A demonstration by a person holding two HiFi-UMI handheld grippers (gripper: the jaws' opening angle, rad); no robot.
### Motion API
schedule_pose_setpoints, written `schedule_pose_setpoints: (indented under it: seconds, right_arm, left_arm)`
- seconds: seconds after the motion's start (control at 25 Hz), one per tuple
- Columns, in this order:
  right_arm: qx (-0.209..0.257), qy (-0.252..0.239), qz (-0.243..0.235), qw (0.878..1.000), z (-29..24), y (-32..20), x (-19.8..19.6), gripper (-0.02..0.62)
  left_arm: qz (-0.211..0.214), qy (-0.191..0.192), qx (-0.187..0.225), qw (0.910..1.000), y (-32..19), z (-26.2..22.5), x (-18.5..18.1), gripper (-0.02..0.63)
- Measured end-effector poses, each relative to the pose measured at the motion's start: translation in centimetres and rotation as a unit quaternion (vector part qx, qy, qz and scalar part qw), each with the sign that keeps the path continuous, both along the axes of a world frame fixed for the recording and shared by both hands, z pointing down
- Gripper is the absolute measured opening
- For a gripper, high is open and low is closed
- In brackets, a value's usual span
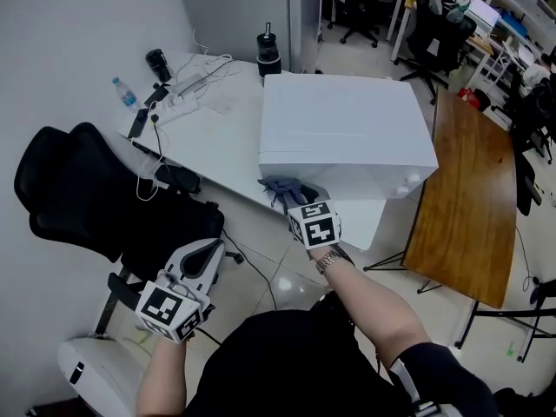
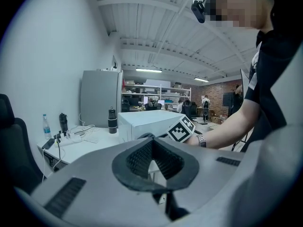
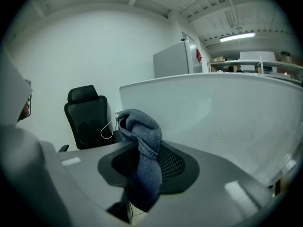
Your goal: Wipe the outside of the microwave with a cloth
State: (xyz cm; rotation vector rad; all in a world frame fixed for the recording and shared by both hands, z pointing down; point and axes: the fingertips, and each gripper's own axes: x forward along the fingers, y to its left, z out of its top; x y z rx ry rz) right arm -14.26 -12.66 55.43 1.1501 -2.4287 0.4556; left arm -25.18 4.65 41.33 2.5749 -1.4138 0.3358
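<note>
The white microwave (image 1: pixel 347 133) stands on a white table (image 1: pixel 208 137). My right gripper (image 1: pixel 291 196) is shut on a bunched blue-grey cloth (image 1: pixel 280 186), at the microwave's near left corner. In the right gripper view the cloth (image 3: pixel 141 136) hangs between the jaws, with the microwave's white side wall (image 3: pixel 218 112) just beyond the right gripper (image 3: pixel 142 152). Whether the cloth touches the wall I cannot tell. My left gripper (image 1: pixel 211 250) hangs low at the left, away from the microwave; its pads meet at the tips with nothing between. The left gripper (image 2: pixel 151 148) view shows the microwave (image 2: pixel 147 121) ahead.
A black office chair (image 1: pixel 78 189) stands left of the table. On the table lie cables and a power strip (image 1: pixel 187 85), a water bottle (image 1: pixel 124 92) and a black flask (image 1: pixel 268 52). A wooden table (image 1: pixel 469 189) is at the right. A white stool (image 1: pixel 91 372) is near my left side.
</note>
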Motion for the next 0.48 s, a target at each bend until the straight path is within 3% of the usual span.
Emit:
schedule_pose_setpoints:
  seconds: [0.48]
  right_arm:
    - [0.000,0.013,0.062,0.998,-0.6,-0.8,8.8,0.107]
  left_arm:
    - [0.039,0.007,-0.007,0.9992,-1.2,0.3,4.1,0.005]
